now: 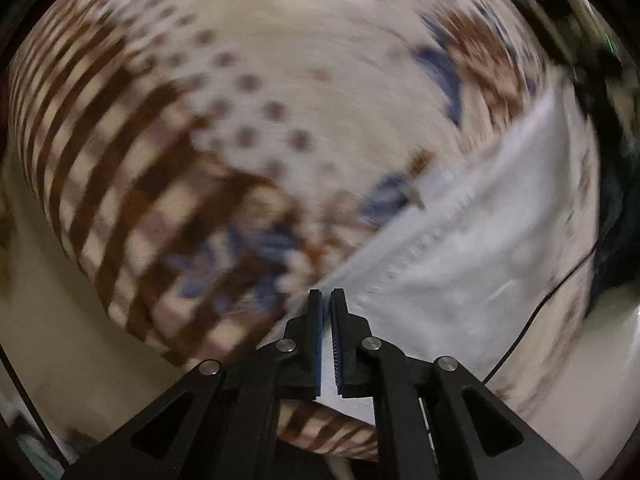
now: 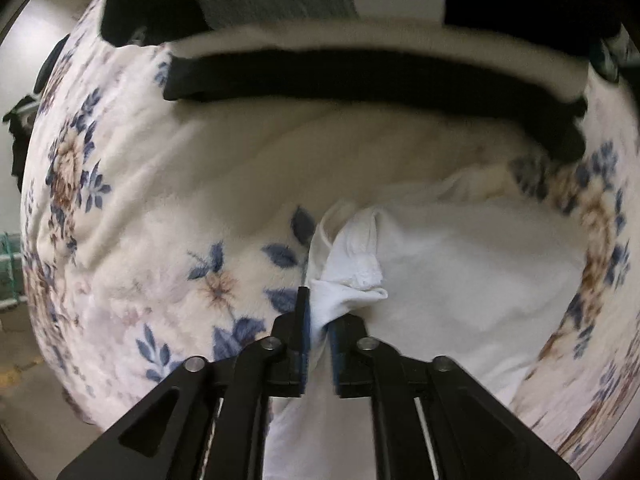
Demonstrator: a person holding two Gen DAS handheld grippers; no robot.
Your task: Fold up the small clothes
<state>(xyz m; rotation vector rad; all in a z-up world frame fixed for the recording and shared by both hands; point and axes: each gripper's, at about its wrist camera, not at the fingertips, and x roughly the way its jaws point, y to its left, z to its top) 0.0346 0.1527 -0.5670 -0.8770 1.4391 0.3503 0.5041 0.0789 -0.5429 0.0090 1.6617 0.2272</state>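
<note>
A small white garment (image 1: 472, 256) lies on a patterned blanket (image 1: 224, 128), stretching from my left gripper (image 1: 327, 300) to the upper right. The left jaws are nearly closed on its near edge, with white cloth between the blue pads. This view is motion-blurred. In the right wrist view the same white garment (image 2: 460, 264) lies to the right, and my right gripper (image 2: 320, 312) is shut on a bunched corner of it, lifted slightly off the floral blanket (image 2: 152, 216).
A black-and-white folded item (image 2: 360, 76) lies across the far side of the blanket. Dark clothing (image 2: 152, 12) sits behind it. A thin black cable (image 1: 548, 300) hangs at the right edge. Floor (image 2: 24, 380) shows at lower left.
</note>
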